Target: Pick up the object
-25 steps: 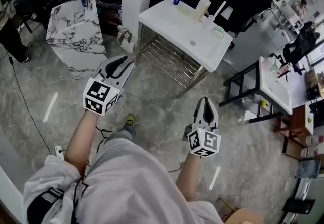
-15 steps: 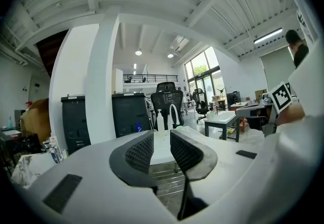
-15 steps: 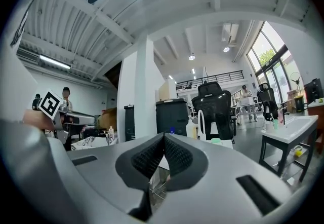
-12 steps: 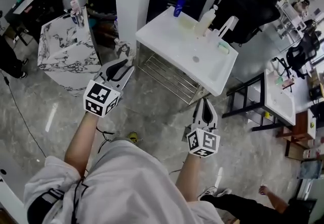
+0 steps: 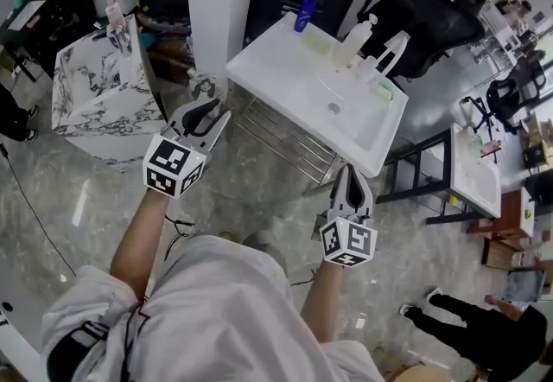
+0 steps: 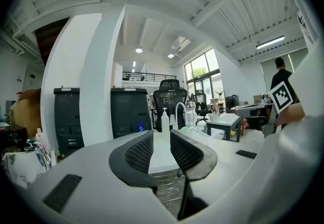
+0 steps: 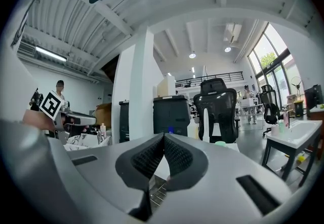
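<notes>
Two grippers hang short of the white table (image 5: 294, 78), both empty: the left gripper (image 5: 210, 112) stands a little open, the right gripper (image 5: 350, 177) is pinched closed. Bottles (image 5: 357, 36) stand along the table's far edge; any one looks light, hard and slippery, so hold its middle.

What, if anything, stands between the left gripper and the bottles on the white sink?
Nothing visible does. The open left gripper hangs short of the white sink; only its bare top lies before the bottles at its far side.
</notes>
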Motion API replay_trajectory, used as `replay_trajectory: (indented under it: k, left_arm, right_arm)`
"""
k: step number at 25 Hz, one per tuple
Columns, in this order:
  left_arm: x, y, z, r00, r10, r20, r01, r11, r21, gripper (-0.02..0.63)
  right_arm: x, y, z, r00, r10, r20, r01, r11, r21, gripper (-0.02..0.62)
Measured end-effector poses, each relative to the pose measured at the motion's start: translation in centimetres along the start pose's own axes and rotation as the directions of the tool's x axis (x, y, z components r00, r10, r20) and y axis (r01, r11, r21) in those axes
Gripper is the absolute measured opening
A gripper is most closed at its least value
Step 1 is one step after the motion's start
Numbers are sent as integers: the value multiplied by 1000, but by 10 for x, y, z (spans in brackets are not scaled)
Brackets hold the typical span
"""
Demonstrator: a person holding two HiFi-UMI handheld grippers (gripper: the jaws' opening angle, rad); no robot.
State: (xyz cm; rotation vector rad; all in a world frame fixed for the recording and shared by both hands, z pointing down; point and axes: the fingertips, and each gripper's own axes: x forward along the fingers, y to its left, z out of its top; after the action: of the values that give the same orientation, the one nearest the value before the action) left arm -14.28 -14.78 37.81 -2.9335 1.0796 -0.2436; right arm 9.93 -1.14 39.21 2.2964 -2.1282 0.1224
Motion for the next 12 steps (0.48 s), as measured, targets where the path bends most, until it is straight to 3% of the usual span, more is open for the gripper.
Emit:
replay_trajectory:
  k: [12]
  left_arm:
    - [83,24,-4,1000,-24,-9,24,1000,4,98]
  right_arm:
    - [79,-32,-11,1000,5,-6,-5,1000,14,5]
